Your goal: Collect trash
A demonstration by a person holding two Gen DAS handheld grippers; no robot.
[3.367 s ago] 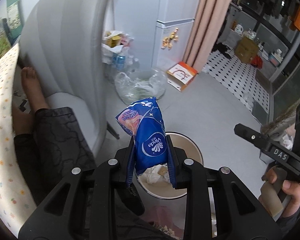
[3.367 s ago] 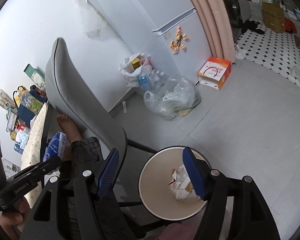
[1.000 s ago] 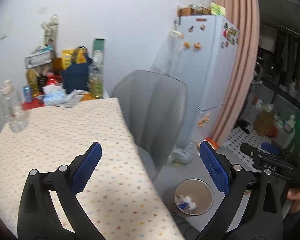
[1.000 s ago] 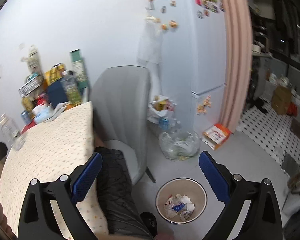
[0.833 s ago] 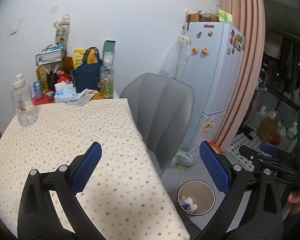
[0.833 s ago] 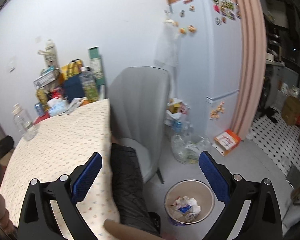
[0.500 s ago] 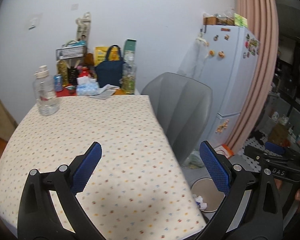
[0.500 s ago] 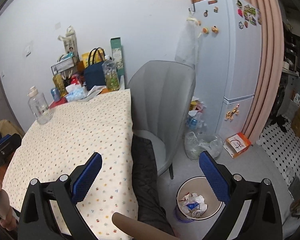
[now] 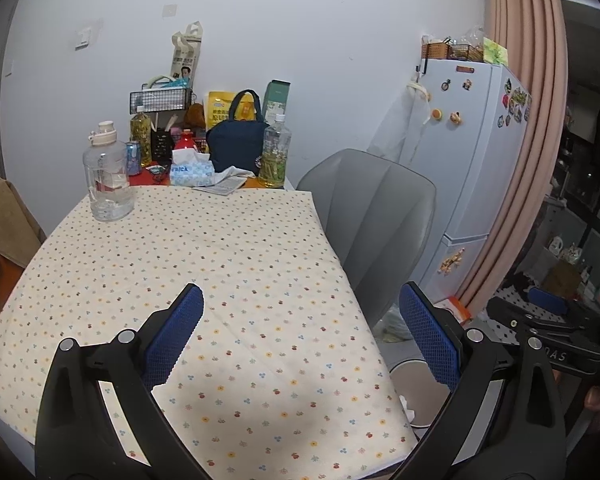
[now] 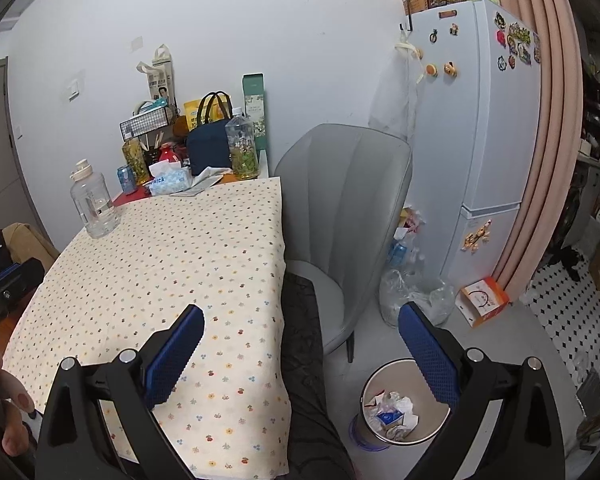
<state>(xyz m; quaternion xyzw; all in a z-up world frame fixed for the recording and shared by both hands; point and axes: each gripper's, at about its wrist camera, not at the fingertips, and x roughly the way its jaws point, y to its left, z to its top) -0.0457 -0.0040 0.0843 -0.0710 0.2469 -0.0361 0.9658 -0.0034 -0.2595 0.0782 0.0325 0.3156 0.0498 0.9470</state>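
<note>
At the far left of the table [image 9: 100, 272], which is covered by a dotted cloth, stands a clear water jug [image 9: 107, 174] with only a little water at its bottom; further along the back edge sit a blue can [image 9: 133, 158], a bottle of yellowish liquid [image 9: 140, 135], a wire basket [image 9: 160, 97] holding papers, a tissue pack [image 9: 192, 172], a navy bag [image 9: 238, 142] and a clear bottle [image 9: 277, 151] filled with something pale green; a grey chair [image 10: 352, 208] stands to the right of the table, then a white fridge [image 10: 476, 128] beside a pink curtain [image 10: 556, 92].

On the floor near the chair the waste bin [image 10: 404, 406] holds crumpled white paper and a blue packet [image 10: 388, 417]; a clear plastic bag [image 10: 414, 300] of rubbish sits behind it, beside an orange box [image 10: 485, 300].

The left gripper [image 9: 300, 336] is spread wide with nothing between its blue pads, over the table's near edge; the right gripper [image 10: 300, 338] is likewise wide and empty; the bin lies below and just inside its right pad.

In the left wrist view the bin [image 9: 414, 384] is mostly hidden behind the right finger and the cloth edge; the labels on the back items are too small to read.
</note>
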